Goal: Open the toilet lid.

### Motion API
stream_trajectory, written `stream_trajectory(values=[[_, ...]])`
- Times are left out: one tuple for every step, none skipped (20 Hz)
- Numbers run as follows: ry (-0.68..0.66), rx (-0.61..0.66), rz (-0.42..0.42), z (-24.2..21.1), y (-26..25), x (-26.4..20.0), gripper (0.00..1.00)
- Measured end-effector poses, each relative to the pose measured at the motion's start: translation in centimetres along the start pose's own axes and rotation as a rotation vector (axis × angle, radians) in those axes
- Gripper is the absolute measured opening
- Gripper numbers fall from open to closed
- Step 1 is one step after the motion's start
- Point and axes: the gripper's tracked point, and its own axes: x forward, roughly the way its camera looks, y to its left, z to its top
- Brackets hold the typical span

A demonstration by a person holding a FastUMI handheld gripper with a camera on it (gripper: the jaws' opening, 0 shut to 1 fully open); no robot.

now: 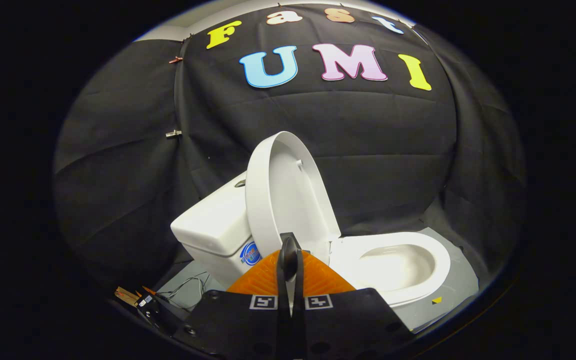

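A small white toilet (393,260) stands on a grey floor pad just beyond my fingers. Its lid (288,195) stands raised, nearly upright, leaning back toward the white tank (213,225). The seat ring and open bowl (398,265) lie to the right of the lid. My gripper (289,250) is shut, its two fingers pressed together with nothing between them, their tips just in front of the lid's lower edge. Whether the tips touch the lid I cannot tell.
Black cloth walls close in behind and on both sides of the toilet. Loose thin wires (188,290) and a small device (138,299) lie on the floor left of my fingers. The grey floor pad (460,280) ends close to the right of the bowl.
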Motion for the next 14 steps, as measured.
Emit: stream_trajectory(values=[[0.001, 0.003, 0.001, 0.0, 0.0, 0.0, 0.05], [0.002, 0.005, 0.002, -0.1, 0.0, 0.0, 0.05], [0.004, 0.006, 0.002, -0.1, 0.0, -0.1, 0.05], [0.008, 0.012, 0.014, -0.1, 0.1, -0.1, 0.05], [0.016, 0.024, 0.017, -0.3, 0.1, -0.2, 0.08], [0.030, 0.034, 0.020, -0.3, 0.0, -0.2, 0.12], [0.041, 0.050, 0.045, -0.2, 0.2, -0.5, 0.12], [0.047, 0.066, 0.062, 0.0, 0.5, -0.9, 0.12], [0.040, 0.072, 0.068, 0.2, 0.4, -0.8, 0.24], [0.026, 0.080, 0.075, 0.7, 0.1, -1.5, 0.24], [0.008, 0.079, 0.064, 1.4, -0.5, -2.0, 0.35], [0.000, 0.080, 0.068, 1.9, -0.7, -2.6, 0.47], [-0.006, 0.083, 0.071, 2.1, -0.8, -2.8, 0.58], [-0.011, 0.084, 0.068, 2.6, -1.2, -3.4, 0.69]])
